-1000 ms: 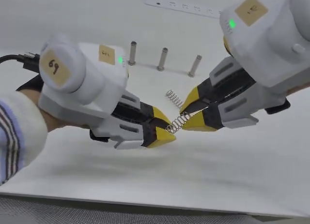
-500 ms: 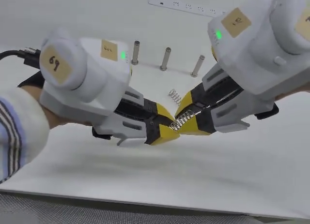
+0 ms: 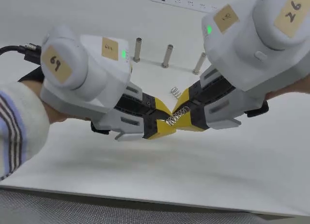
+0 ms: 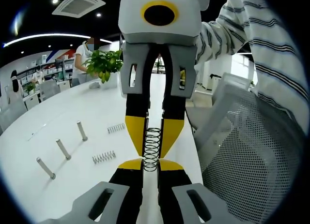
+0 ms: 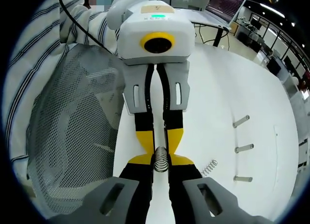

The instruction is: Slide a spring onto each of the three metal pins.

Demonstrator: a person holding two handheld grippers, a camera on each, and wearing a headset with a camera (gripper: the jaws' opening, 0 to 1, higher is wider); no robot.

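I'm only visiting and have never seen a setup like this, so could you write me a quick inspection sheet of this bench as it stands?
Surface: white table, no spills or marks seen.
Job's things: three metal pins stand upright in a row, all bare; the held spring spans the two grippers; two loose springs lie on the table near the pins.
Clutter: nothing seen.
Grippers: left gripper and right gripper meet tip to tip, each shut on one end of the held spring.
Cables: a black cable leaves the left gripper's rear; a power strip lies at the table's far edge.
Surroundings: potted plant, mesh chair, open office behind.
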